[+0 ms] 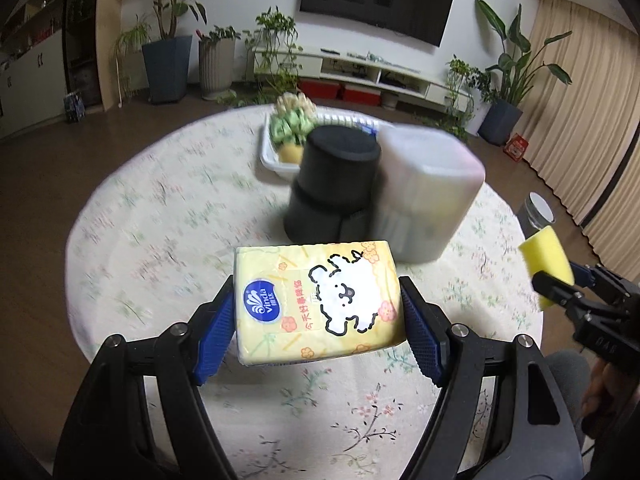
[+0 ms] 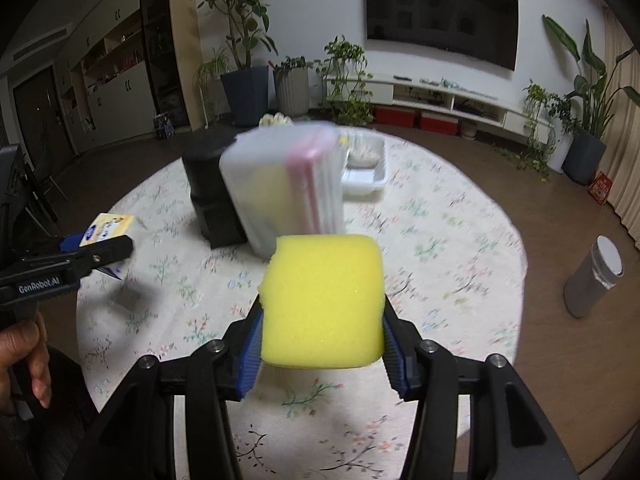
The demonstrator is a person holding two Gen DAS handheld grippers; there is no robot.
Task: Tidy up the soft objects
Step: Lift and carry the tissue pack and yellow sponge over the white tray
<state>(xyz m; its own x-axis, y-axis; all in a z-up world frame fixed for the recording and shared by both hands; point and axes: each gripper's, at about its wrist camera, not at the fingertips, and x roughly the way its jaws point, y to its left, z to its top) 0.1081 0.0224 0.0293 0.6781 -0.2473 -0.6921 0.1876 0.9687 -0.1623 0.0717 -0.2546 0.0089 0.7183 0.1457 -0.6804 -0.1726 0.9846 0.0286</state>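
Your left tongs (image 1: pixel 318 316) grip the tissue pack (image 1: pixel 316 300), right tongs (image 2: pixel 322 340) the sponge (image 2: pixel 322 300); clear the containers (image 1: pixel 420 196) mid-frame before reaching the tray (image 1: pixel 276 160).

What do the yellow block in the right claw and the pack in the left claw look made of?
Yellow block: open-cell foam sponge, matte, finely pitted, edges dented at the pads. Tissue pack: likely thin plastic film over soft paper, printed, slightly glossy.

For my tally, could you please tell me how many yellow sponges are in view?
2: one sponge held between the right jaws, one in the white tray behind the black holder. Others may be hidden.
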